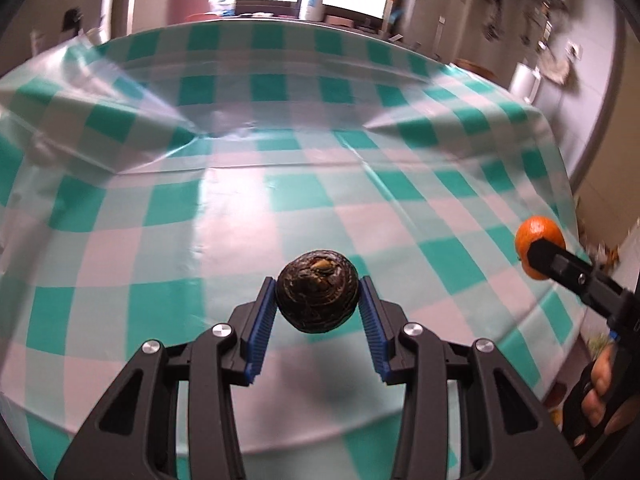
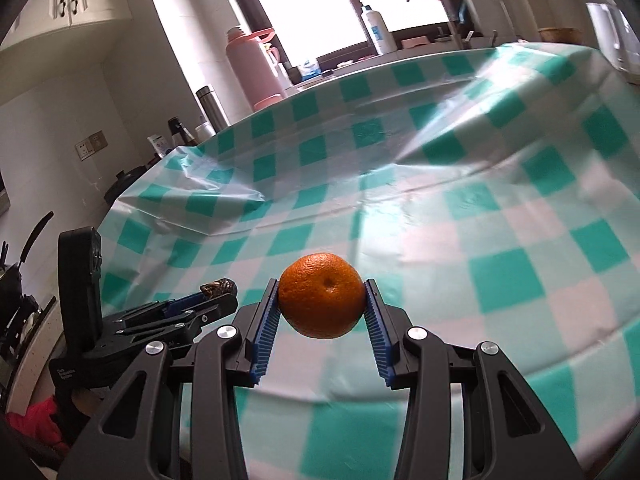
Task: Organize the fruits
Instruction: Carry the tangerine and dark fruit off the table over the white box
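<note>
My left gripper (image 1: 318,296) is shut on a dark brown wrinkled fruit (image 1: 317,298), held above the green-and-white checked tablecloth (image 1: 280,160). My right gripper (image 2: 322,300) is shut on an orange (image 2: 322,296), also held above the cloth. In the left wrist view the orange (image 1: 538,236) and the right gripper (image 1: 540,254) show at the right edge. In the right wrist view the left gripper (image 2: 218,290) with the dark fruit (image 2: 220,286) shows at the lower left.
The table (image 2: 440,200) is covered by the creased checked cloth. Behind its far edge stand a pink thermos (image 2: 250,68), a steel flask (image 2: 212,106), a white bottle (image 2: 376,30) and a window. A counter with dark utensils (image 2: 16,280) lies at the left.
</note>
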Demonstrator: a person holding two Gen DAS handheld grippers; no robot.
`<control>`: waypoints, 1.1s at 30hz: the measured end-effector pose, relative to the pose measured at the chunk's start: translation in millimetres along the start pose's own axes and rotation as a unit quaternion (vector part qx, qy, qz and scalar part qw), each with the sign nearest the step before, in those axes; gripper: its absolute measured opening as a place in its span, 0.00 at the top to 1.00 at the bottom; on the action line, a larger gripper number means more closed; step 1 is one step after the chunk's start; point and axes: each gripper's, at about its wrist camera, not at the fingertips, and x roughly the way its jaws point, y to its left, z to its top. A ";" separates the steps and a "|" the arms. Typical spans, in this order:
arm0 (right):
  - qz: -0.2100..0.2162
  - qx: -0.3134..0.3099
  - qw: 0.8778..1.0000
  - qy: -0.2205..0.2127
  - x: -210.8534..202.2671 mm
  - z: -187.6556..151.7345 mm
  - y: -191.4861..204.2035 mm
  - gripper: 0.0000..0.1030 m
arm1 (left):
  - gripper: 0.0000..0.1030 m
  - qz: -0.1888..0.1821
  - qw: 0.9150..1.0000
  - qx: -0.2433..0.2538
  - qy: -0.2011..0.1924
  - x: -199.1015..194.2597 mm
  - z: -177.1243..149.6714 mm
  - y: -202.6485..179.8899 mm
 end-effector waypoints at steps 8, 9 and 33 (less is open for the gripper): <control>-0.032 0.028 0.999 -0.012 -42.1 -24.0 -44.1 0.59 | 0.59 -0.008 0.998 0.060 0.008 -1.2 -10.0 -47.0; -0.037 0.032 0.999 -0.014 -46.9 -26.8 -49.0 0.59 | 0.59 -0.010 0.998 0.069 0.010 -0.8 -11.4 -54.5; -0.223 0.129 0.966 -0.002 -155.6 -115.0 -179.5 0.59 | 0.59 -0.088 0.940 0.331 0.003 -12.8 -68.0 -236.1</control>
